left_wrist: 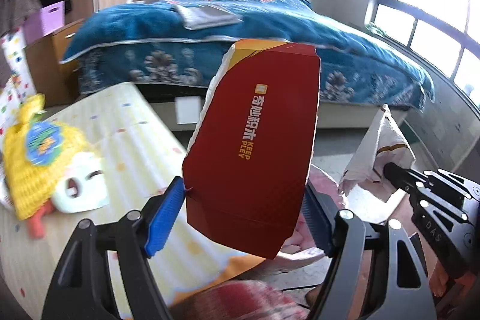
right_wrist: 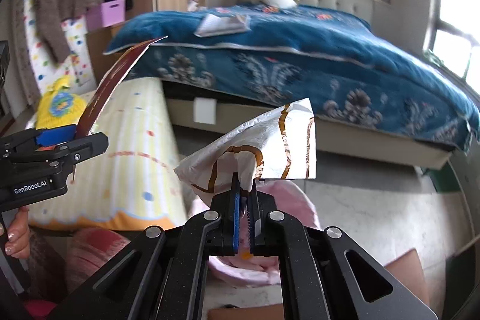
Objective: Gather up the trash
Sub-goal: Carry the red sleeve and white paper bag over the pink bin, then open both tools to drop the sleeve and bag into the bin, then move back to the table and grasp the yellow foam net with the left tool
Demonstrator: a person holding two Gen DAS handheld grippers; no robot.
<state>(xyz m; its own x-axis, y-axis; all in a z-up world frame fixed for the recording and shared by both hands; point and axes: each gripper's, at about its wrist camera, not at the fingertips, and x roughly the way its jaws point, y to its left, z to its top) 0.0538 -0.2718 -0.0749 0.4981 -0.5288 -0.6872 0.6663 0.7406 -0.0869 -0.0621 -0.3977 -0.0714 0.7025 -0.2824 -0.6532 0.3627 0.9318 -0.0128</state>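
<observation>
My left gripper [left_wrist: 243, 200] is shut on a flat red cardboard box [left_wrist: 255, 140] with orange print, held up in the air; the box also shows edge-on in the right wrist view [right_wrist: 111, 80], where the left gripper [right_wrist: 75, 140] is at the left. My right gripper [right_wrist: 244, 185] is shut on a crumpled white wrapper with brown lines [right_wrist: 264, 146], held above a pink-lined bin [right_wrist: 288, 203]. The wrapper shows in the left wrist view [left_wrist: 378, 158] at the right, with the right gripper [left_wrist: 390, 170] on it.
A bed with a blue blanket [left_wrist: 240, 29] stands ahead. A pale yellow striped mat [left_wrist: 126, 140] lies at the left with a yellow knitted toy [left_wrist: 33, 158] and a white mask [left_wrist: 81, 188]. Grey floor [right_wrist: 375, 215] lies at the right. A window [left_wrist: 420, 5] is at the right.
</observation>
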